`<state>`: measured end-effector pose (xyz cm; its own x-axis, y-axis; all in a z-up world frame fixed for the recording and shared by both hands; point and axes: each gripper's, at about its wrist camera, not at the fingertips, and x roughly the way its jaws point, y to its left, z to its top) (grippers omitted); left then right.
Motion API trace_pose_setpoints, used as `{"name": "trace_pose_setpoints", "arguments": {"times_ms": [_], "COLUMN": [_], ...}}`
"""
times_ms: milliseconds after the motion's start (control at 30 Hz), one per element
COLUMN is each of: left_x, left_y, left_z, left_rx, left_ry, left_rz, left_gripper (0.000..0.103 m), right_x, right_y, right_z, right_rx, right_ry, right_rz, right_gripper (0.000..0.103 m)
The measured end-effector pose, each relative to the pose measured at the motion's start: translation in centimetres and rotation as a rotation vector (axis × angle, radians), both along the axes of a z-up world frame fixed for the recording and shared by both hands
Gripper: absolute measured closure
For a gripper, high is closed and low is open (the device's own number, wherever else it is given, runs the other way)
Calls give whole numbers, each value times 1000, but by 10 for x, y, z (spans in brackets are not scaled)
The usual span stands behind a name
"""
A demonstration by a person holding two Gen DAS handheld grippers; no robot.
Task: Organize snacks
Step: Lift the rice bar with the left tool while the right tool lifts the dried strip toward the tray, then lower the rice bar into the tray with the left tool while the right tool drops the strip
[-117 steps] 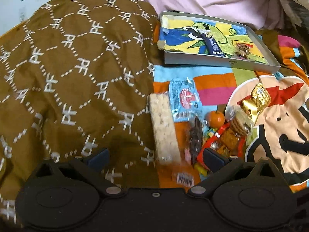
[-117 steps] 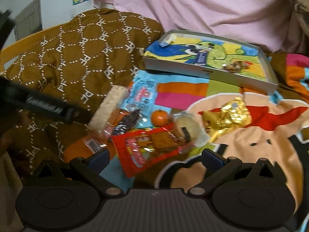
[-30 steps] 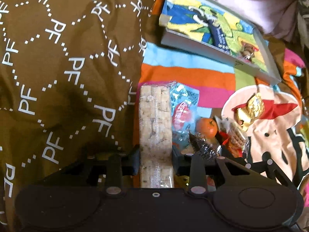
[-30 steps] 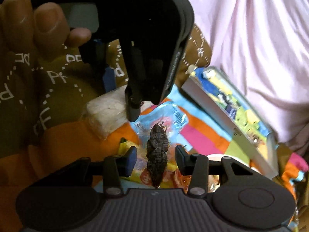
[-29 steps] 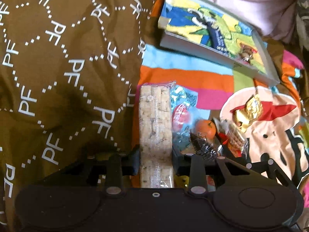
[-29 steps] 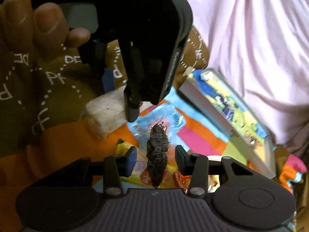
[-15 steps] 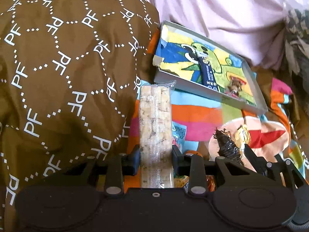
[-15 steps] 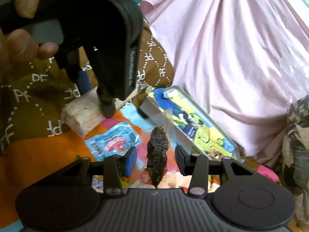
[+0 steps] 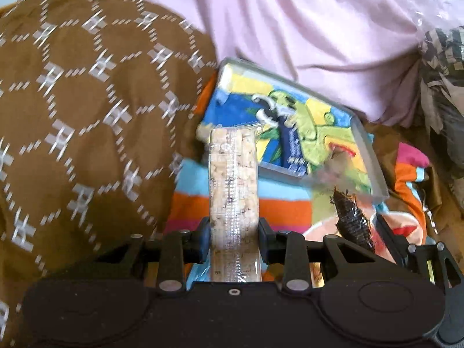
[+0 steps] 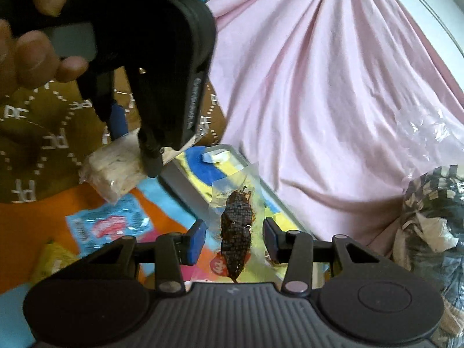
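My left gripper (image 9: 233, 232) is shut on a long pale rice-cracker bar (image 9: 233, 185) in clear wrap, held up off the blanket with its far end over the near left corner of the tray (image 9: 369, 156). The tray is shallow and grey with a cartoon print inside. My right gripper (image 10: 235, 237) is shut on a dark brown snack in a clear packet (image 10: 236, 226), lifted in front of the tray's wall (image 10: 185, 182). In the right wrist view the left gripper (image 10: 130, 148) hangs at upper left with the bar (image 10: 116, 168) in it. The dark snack (image 9: 351, 220) also shows at the lower right of the left wrist view.
A blue packet with red print (image 10: 110, 223) and a yellow wrapper (image 10: 55, 258) lie on the striped blanket (image 9: 284, 203). A brown patterned quilt (image 9: 87, 116) rises at the left, pink cloth (image 10: 319, 87) hangs behind the tray, and a checked bundle (image 10: 429, 217) sits at the right. A person's fingers (image 10: 37, 58) grip the left tool.
Both grippers have risen from the snack pile with their snacks and moved toward the tray. The orange and the other snacks have dropped out of the left wrist view.
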<state>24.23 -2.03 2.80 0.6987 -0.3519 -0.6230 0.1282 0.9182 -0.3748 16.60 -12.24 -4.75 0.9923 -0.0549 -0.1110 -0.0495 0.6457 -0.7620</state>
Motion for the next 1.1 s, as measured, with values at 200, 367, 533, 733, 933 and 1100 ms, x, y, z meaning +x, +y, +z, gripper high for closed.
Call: {"name": "trace_pose_setpoints", "arguments": {"times_ms": [200, 367, 533, 733, 933, 1100], "left_x": [39, 77, 115, 149, 166, 172], "left_y": [-33, -70, -100, -137, -163, -173], "left_z": [15, 24, 22, 13, 1, -12], "left_rx": [0, 72, 109, 151, 186, 220], "left_ry": [-53, -111, -120, -116, -97, -78], "left_rz": [2, -13, -29, -47, -73, -85], "left_gripper": [69, 69, 69, 69, 68, 68], "right_x": [33, 61, 84, 114, 135, 145], "right_y": [-29, -56, -86, -123, -143, -152], "right_z": [19, 33, 36, 42, 40, 31], "right_rx": [61, 96, 126, 197, 236, 262], "right_ry": [-54, -110, -144, -134, -95, -52], "right_rz": [-54, -110, -166, -235, -276, -293], "right_gripper": [56, 56, 56, 56, 55, 54]}}
